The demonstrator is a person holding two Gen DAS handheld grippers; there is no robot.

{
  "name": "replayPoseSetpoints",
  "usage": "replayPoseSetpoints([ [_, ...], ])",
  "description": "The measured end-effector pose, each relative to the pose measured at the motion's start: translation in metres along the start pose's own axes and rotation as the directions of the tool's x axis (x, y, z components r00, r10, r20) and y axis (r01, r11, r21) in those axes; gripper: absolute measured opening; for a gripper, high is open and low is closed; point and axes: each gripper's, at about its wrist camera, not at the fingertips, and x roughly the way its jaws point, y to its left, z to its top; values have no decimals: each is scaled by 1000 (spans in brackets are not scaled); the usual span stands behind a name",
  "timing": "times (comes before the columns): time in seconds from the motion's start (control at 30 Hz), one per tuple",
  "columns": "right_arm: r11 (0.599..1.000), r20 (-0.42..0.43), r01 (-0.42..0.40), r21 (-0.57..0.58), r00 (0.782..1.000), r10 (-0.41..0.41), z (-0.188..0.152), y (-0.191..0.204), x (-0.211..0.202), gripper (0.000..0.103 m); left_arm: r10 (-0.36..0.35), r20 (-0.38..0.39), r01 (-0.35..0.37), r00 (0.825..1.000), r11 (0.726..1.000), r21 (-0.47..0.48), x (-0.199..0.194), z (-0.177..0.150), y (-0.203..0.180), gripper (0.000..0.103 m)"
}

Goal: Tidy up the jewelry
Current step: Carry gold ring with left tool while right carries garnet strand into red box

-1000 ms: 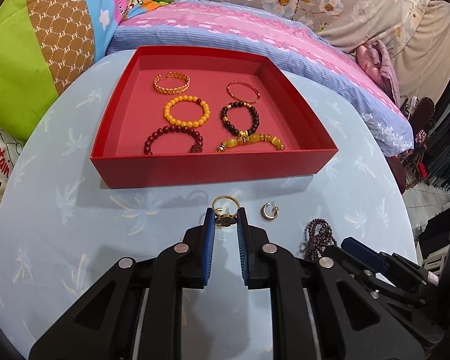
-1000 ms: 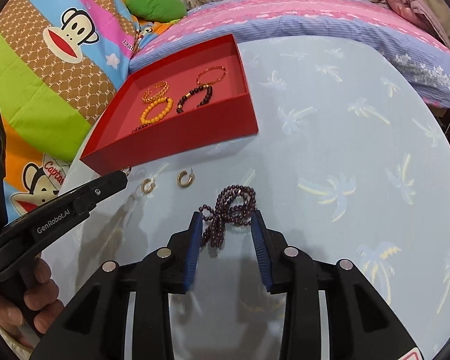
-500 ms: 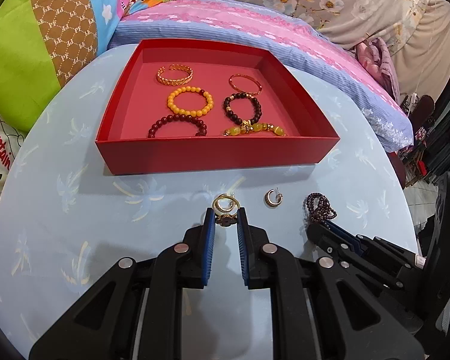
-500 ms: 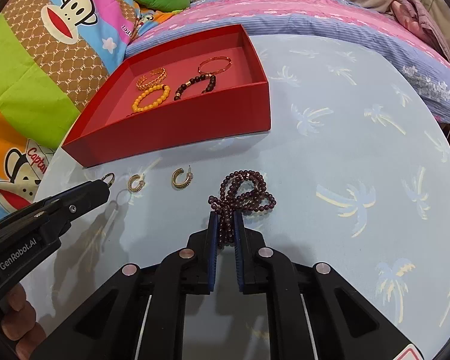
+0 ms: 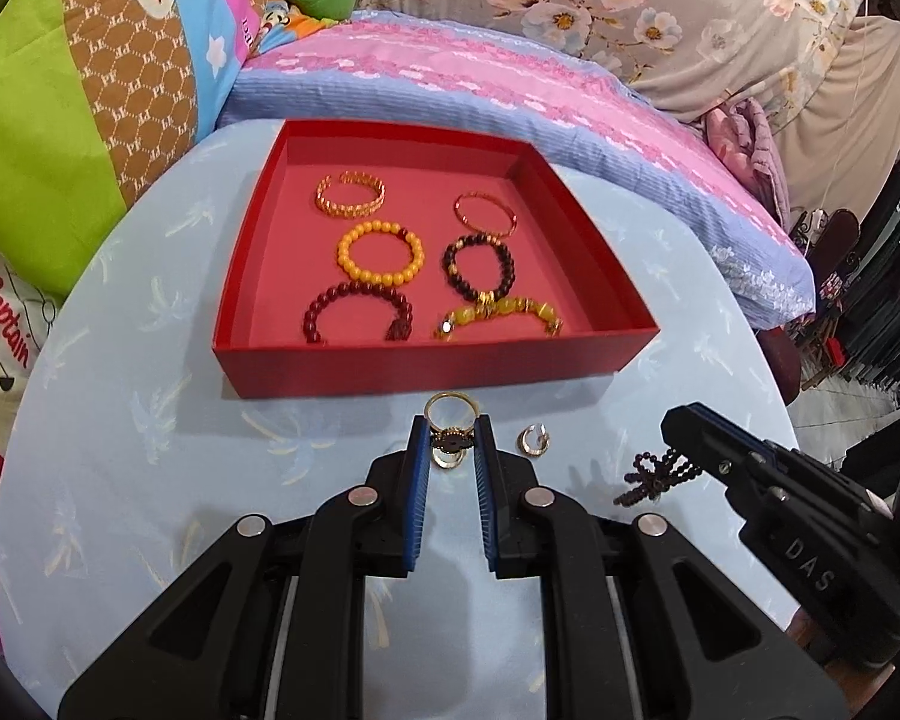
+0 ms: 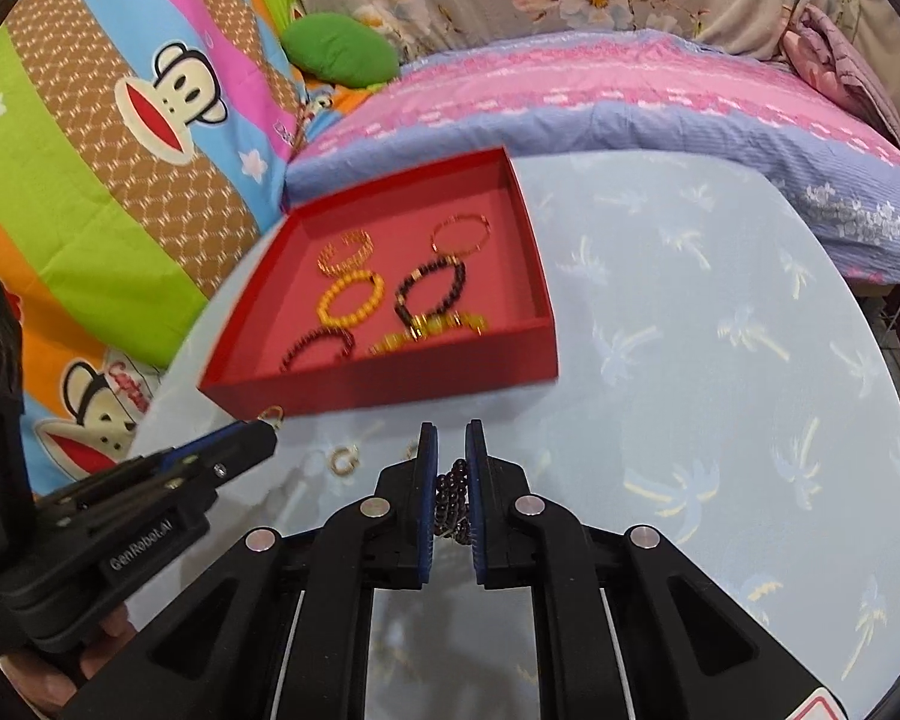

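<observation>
A red tray (image 5: 426,369) with several bracelets stands on the light blue table; it also shows in the right wrist view (image 6: 390,384). My left gripper (image 5: 450,444) is shut on a gold ring (image 5: 450,411) with a dark ornament, held above the table in front of the tray. My right gripper (image 6: 451,450) is shut on a dark purple bead string (image 6: 453,495), lifted off the table; it hangs from the fingers in the left wrist view (image 5: 654,477). A gold hoop earring (image 5: 533,440) lies on the table, and another (image 6: 343,459) shows in the right wrist view.
A pink and blue pillow (image 5: 510,96) lies behind the tray. Cartoon bedding (image 6: 120,138) rises at the left. The table edge (image 6: 870,360) curves at the right, with dark furniture (image 5: 882,276) beyond it.
My right gripper closed on the bead string and lifted it off the table toward the tray. My left gripper rose with the ring and moved closer to the tray.
</observation>
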Motion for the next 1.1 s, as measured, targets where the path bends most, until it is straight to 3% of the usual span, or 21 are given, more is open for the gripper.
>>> replayPoseSetpoints([
  [0.3, 999, 57, -37, -26, 998, 38, 59, 12, 14, 9, -8, 72, 6, 997, 1000, 29, -1, 54, 1, 14],
  [0.7, 1000, 53, -15, -14, 998, 16, 131, 10, 86, 9, 32, 72, -38, 997, 996, 77, 66, 131, 5, 14],
  [1.1, 1000, -24, 14, -6, 1000, -14, 130, 0, 140, 10, 35, -37, -32, 999, 996, 78, 135, 148, 8, 15],
])
